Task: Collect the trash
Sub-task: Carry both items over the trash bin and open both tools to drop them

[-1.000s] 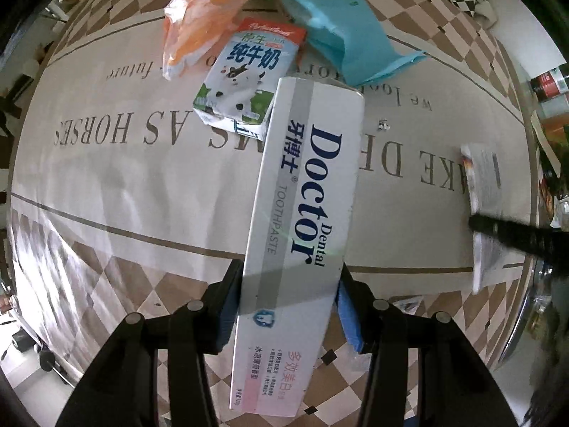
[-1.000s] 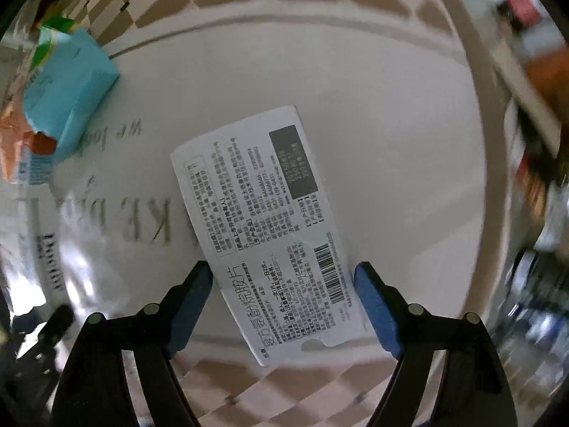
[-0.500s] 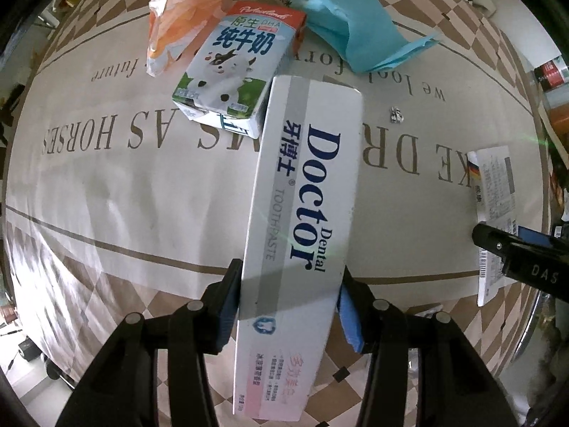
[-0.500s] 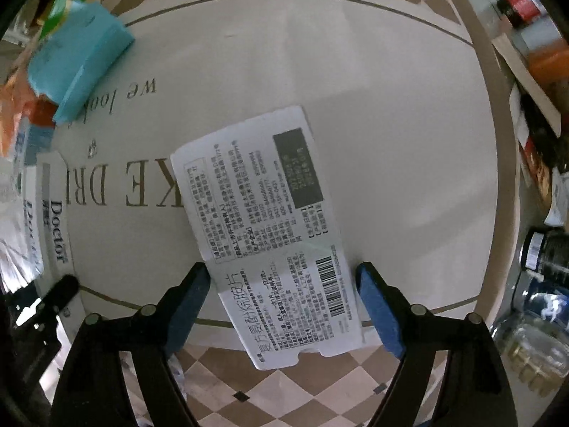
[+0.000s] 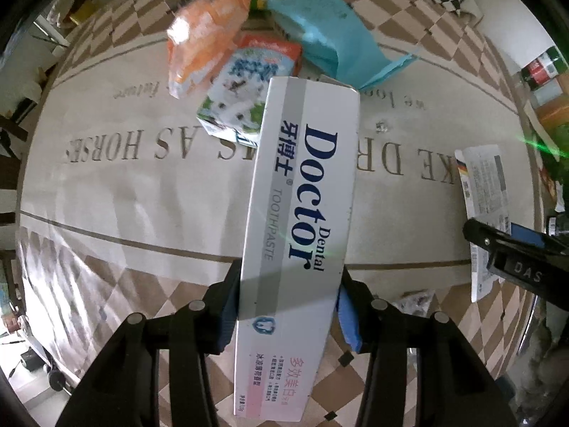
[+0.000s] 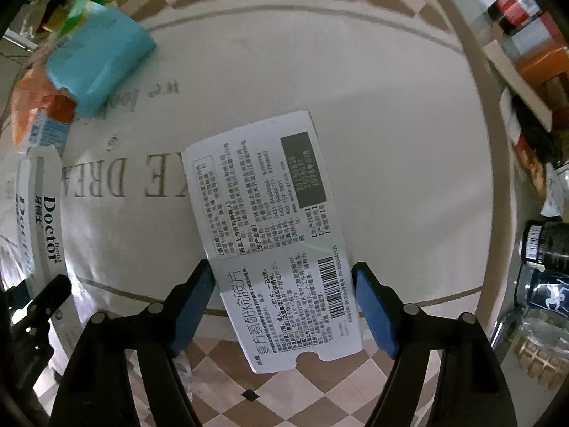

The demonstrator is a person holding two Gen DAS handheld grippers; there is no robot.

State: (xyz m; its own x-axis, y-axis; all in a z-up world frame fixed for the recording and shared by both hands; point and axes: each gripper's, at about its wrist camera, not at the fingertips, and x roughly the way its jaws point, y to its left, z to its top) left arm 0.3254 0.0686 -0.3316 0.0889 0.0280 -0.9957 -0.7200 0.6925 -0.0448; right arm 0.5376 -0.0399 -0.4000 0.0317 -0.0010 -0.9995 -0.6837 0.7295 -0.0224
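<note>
The left gripper (image 5: 288,306) is clamped across the width of a toothpaste box (image 5: 302,220), blue pads pressed on both long sides near its lower third, and carries it clear of the tablecloth (image 5: 142,206). In the left wrist view the box's long axis runs from about 6 o'clock up to 12 o'clock, leaning slightly toward 1, with the open flap end at the far tip. The right gripper (image 6: 282,302) points down over a flat medicine box (image 6: 270,235) that lies on the cloth between its jaws; the jaws are closing, the left pad at the box's edge and the right pad just short of it. That box's long axis runs from about 5 o'clock to 11 o'clock in the right wrist view, so it sits a little skewed to the pads. To do this pick well, I would judge that the pads should square up to the long edges and reach down to the cloth before closing, since a thin, flat carton can easily slip or buckle. At 10 o'clock in the right view lie a blue packet (image 6: 96,60), an orange wrapper (image 5: 206,35) and a milk carton (image 5: 245,92), not yet collected.
</note>
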